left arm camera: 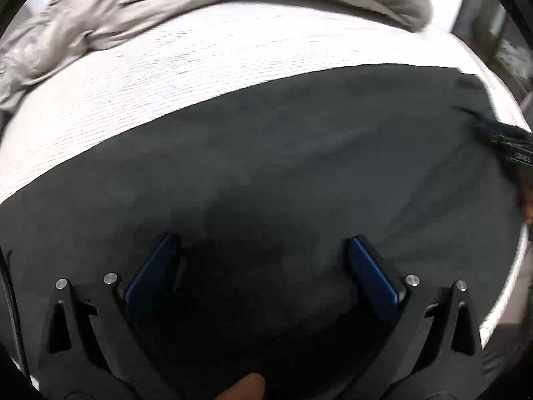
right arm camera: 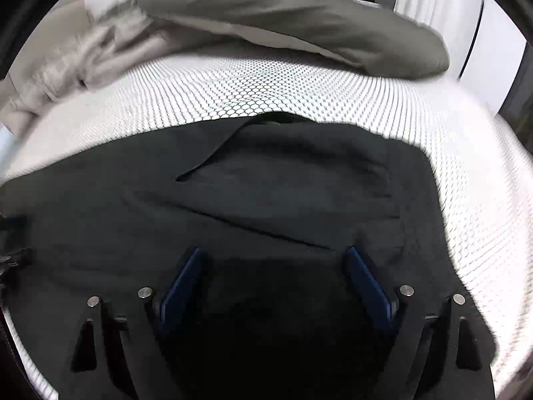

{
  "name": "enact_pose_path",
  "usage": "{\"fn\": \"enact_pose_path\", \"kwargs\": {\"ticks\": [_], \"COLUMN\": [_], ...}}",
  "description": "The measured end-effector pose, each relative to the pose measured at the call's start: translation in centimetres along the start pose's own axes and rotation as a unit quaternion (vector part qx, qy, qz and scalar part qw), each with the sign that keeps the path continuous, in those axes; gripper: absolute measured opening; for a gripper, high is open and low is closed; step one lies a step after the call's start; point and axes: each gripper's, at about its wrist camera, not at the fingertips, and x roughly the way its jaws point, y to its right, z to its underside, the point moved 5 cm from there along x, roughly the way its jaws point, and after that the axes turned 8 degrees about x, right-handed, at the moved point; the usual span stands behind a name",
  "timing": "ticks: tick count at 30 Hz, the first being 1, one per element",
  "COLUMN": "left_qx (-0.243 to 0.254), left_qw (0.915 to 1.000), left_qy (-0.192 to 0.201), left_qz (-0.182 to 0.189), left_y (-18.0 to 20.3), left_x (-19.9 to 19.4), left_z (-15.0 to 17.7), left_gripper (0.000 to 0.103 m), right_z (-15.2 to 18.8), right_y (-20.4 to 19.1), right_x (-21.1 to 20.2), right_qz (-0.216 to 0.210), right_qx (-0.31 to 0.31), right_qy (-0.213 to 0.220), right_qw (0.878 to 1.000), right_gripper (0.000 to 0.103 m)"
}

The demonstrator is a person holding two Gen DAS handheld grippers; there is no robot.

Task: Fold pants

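Black pants (left arm camera: 283, 153) lie spread flat on a white textured bed cover (left arm camera: 166, 66). In the right wrist view the pants (right arm camera: 283, 180) show a pocket opening and a folded waist edge at the far side. My left gripper (left arm camera: 261, 243) is open, its blue-padded fingers wide apart just above the dark fabric. My right gripper (right arm camera: 273, 253) is open too, hovering low over the pants with nothing between its fingers. The right gripper's black body (left arm camera: 499, 140) shows at the right edge of the left wrist view.
A crumpled grey-beige blanket (left arm camera: 100, 16) lies along the far side of the bed. A grey pillow (right arm camera: 299, 20) rests behind the pants. The white patterned cover (right arm camera: 266, 83) lies between pants and pillow. The bed edge drops off at the right (left arm camera: 519, 110).
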Motion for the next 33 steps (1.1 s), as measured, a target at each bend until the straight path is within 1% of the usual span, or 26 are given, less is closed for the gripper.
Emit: {"fn": "enact_pose_path", "kwargs": {"ticks": [1,3,4,5,7,8,9,11,12,13,14,15,16,17,19,20,21,22,23,25,26,27,29,31,32,33], "left_qx": [-0.008,-0.018,-0.017,-0.011,0.013,0.026,0.045,0.074,0.081,0.082,0.08,0.075,0.072,0.065,0.046,0.036,0.028,0.019,0.012,-0.004,-0.01,-0.015,-0.018,-0.014,-0.015,-0.019], "left_qw": [1.0,0.9997,0.9996,0.9994,0.9977,0.9967,0.9954,0.9938,0.9938,0.9942,0.994,0.9941,0.9947,0.9957,0.9977,0.9984,0.9989,0.9994,0.9997,0.9997,0.9996,0.9995,0.9991,0.9988,0.9986,0.9983], "left_qy": [0.004,0.013,0.022,0.033,0.055,0.061,0.063,0.042,0.028,0.025,0.029,0.031,0.03,0.03,0.028,0.027,0.025,0.023,0.02,0.019,0.019,0.02,0.024,0.032,0.035,0.035], "left_qz": [0.003,-0.006,-0.004,0.007,0.038,0.047,0.057,0.071,0.071,0.065,0.069,0.072,0.067,0.059,0.041,0.035,0.029,0.016,0.0,-0.017,-0.019,-0.021,-0.029,-0.034,-0.038,-0.043], "left_y": [-0.8,-1.1,-0.7,-1.1,1.8,3.1,4.6,7.1,7.6,7.5,7.5,6.7,6.0,4.8,1.7,0.3,-0.9,-2.3,-3.7,-6.5,-7.5,-8.3,-9.3,-10.3,-11.4,-12.2], "left_x": [-0.1,-1.2,-2.0,-2.2,-4.3,-4.4,-4.5,-3.4,-2.6,-2.2,-2.5,-2.9,-3.1,-3.3,-3.5,-3.7,-4.0,-4.2,-4.4,-4.7,-5.0,-5.3,-6.0,-6.5,-6.5,-6.8], "left_z": [0.0,0.3,0.3,-0.1,0.1,0.0,0.3,1.2,1.9,2.4,2.7,3.1,3.2,3.6,4.4,4.9,5.6,6.2,6.8,7.9,8.6,9.0,9.7,10.1,10.4,11.1], "left_gripper": [0.103,0.102,0.102,0.102,0.102,0.102,0.102,0.102,0.102,0.103,0.103,0.103,0.103,0.103,0.103,0.103,0.103,0.103,0.103,0.103,0.103,0.103,0.103,0.103,0.103,0.103], "right_z": [0.1,0.6,0.8,1.5,2.5,3.3,4.1,5.5,6.2,6.8,7.1,6.7,6.5,6.3,5.9,5.7,5.7,5.8,5.8,5.3,4.8,4.1,3.2,3.0,3.2,4.0], "right_y": [-0.5,-1.5,-2.2,-2.9,-5.5,-7.5,-9.7,-13.3,-14.5,-14.9,-14.5,-12.7,-10.8,-8.1,-2.2,1.0,4.1,5.8,6.6,5.4,3.7,3.0,-1.5,-5.7,-8.9,-10.9], "right_x": [-0.2,-0.7,-1.5,-2.6,-4.8,-5.5,-5.8,-6.0,-5.8,-5.5,-5.1,-4.3,-4.5,-4.7,-5.8,-5.7,-5.6,-5.6,-5.8,-7.0,-8.1,-8.0,-9.3,-8.9,-8.2,-7.9], "right_qz": [0.006,0.059,0.081,0.079,0.016,-0.017,-0.036,-0.045,-0.043,-0.033,-0.023,-0.028,-0.027,0.004,0.085,0.12,0.137,0.123,0.095,0.109,0.11,0.093,0.03,-0.019,-0.051,-0.065], "right_qx": [-0.016,-0.055,-0.062,-0.061,-0.054,-0.062,-0.084,-0.133,-0.156,-0.171,-0.18,-0.176,-0.157,-0.134,-0.089,-0.052,-0.001,0.038,0.068,0.049,0.029,0.021,0.011,0.001,-0.021,-0.046], "right_qy": [0.008,0.008,0.012,0.013,0.018,0.017,0.015,0.022,0.023,0.021,0.015,0.009,0.009,0.014,0.03,0.038,0.042,0.039,0.036,0.053,0.067,0.08,0.112,0.104,0.091,0.078], "right_qw": [1.0,0.997,0.995,0.995,0.998,0.998,0.996,0.99,0.987,0.984,0.983,0.984,0.987,0.991,0.992,0.991,0.99,0.991,0.993,0.991,0.991,0.992,0.993,0.994,0.994,0.994], "right_gripper": [0.085,0.087,0.087,0.087,0.088,0.089,0.089,0.089,0.089,0.089,0.089,0.09,0.09,0.09,0.092,0.099,0.1,0.1,0.1,0.1,0.1,0.1,0.1,0.1,0.1,0.1]}}
